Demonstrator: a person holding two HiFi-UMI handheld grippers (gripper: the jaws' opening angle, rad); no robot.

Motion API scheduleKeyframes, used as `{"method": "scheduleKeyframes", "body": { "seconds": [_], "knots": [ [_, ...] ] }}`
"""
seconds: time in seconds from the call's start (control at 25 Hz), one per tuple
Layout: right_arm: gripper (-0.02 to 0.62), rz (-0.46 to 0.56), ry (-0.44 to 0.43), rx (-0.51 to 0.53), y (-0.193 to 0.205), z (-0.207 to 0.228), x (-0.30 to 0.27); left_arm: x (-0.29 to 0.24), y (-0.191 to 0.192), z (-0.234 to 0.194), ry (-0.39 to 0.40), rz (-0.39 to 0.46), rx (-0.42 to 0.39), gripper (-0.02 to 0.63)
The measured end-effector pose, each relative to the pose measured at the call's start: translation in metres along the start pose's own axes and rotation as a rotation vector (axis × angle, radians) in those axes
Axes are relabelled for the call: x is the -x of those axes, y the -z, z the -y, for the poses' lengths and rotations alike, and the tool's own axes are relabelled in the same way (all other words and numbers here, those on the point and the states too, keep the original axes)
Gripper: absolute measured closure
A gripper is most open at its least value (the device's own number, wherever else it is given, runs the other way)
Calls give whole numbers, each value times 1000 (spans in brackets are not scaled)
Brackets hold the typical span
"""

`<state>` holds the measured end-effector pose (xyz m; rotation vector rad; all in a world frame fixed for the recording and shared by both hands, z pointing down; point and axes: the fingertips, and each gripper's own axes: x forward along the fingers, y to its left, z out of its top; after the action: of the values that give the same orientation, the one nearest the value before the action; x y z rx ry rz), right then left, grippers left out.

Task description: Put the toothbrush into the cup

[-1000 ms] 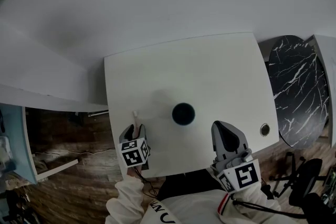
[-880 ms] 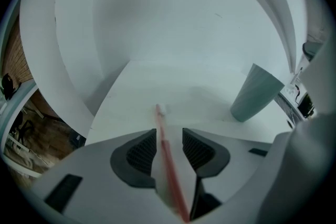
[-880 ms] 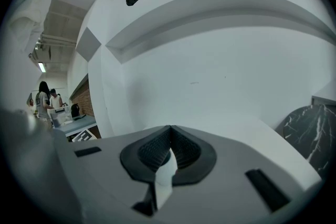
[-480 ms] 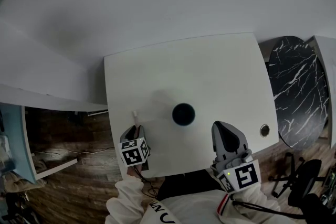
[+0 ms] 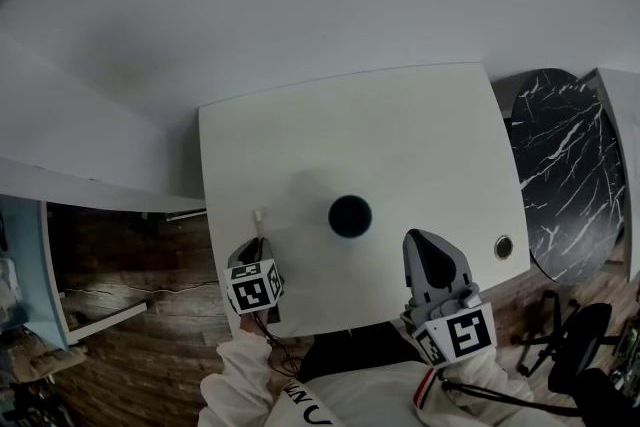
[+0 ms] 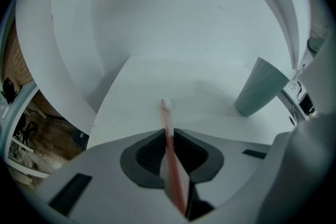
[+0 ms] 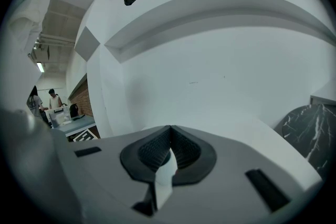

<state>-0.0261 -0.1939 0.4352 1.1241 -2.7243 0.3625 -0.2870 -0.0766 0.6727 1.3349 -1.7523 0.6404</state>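
A pink toothbrush (image 6: pixel 167 123) lies on the white table (image 5: pixel 420 145) near its left front corner, its white head (image 5: pixel 259 215) pointing away from me. My left gripper (image 6: pixel 168 136) points steeply down over the handle. Its jaws have just been closing, and the pads now press the handle from both sides. The cup (image 5: pixel 350 216) stands upright mid-table, dark from above; in the left gripper view the cup (image 6: pixel 260 87) is grey-green, to the right of the brush. My right gripper (image 5: pixel 432 260) hovers at the front edge, right of the cup, shut on nothing (image 7: pixel 170 129).
A dark marble-patterned round table (image 5: pixel 565 175) stands to the right of the white table. A round cable hole (image 5: pixel 504 247) sits near the front right corner. A white wall runs behind. A wooden floor and a black chair base (image 5: pixel 575 355) lie below.
The left gripper's jaws have drawn in onto the toothbrush handle. Both hands, the cup and the brush stay where they were.
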Motion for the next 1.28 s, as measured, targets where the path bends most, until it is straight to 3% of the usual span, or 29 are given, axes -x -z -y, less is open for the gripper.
{"method": "scheduleKeyframes", "body": {
  "seconds": [0.48,1.28],
  "knots": [
    [592,6,7,-3,-2,-6,7,14,-7,0,6,41,-26,549],
    [592,79,7,25,-27,-32,31,108,-78,54,104,309,-125,551]
  ]
}}
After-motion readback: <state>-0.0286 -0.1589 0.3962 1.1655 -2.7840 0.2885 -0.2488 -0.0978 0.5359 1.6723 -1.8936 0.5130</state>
